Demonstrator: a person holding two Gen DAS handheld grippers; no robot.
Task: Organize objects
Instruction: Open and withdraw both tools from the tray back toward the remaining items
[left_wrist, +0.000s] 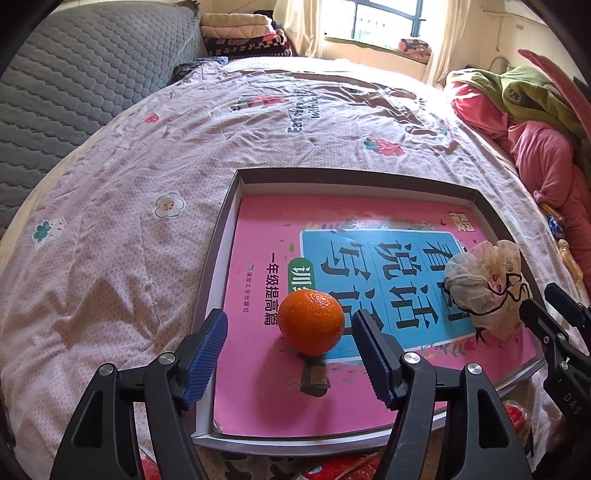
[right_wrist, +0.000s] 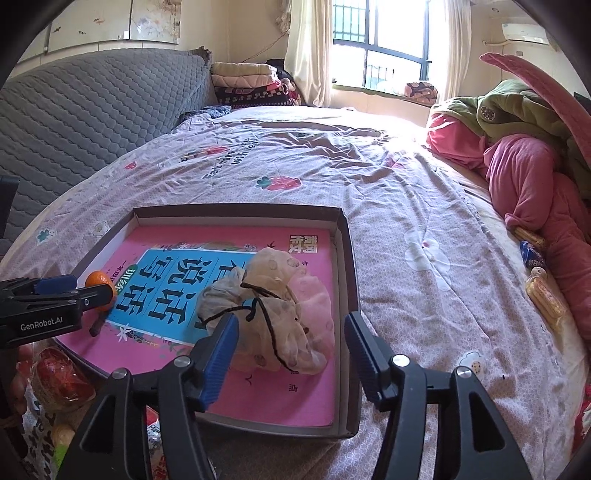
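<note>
A shallow cardboard box (left_wrist: 226, 236) lies on the flowered bedspread with a pink book (left_wrist: 266, 236) flat inside it. An orange (left_wrist: 311, 322) rests on the book, just ahead of my left gripper (left_wrist: 289, 315) and between its blue pads, which stand open and do not touch it. A crumpled pale cloth pouch with a dark drawstring (right_wrist: 275, 302) lies on the book's right half. My right gripper (right_wrist: 291, 319) is open around its near side without pinching it. In the right wrist view the left gripper (right_wrist: 74, 288) and the orange (right_wrist: 96, 278) show at the left.
Pink and green bedding (right_wrist: 524, 177) is heaped along the bed's right side, with snack packets (right_wrist: 543, 291) beside it. A grey quilted headboard (right_wrist: 85, 122) stands at the left, folded blankets (right_wrist: 251, 83) behind. Red-wrapped items (right_wrist: 61, 376) lie below the box's near corner.
</note>
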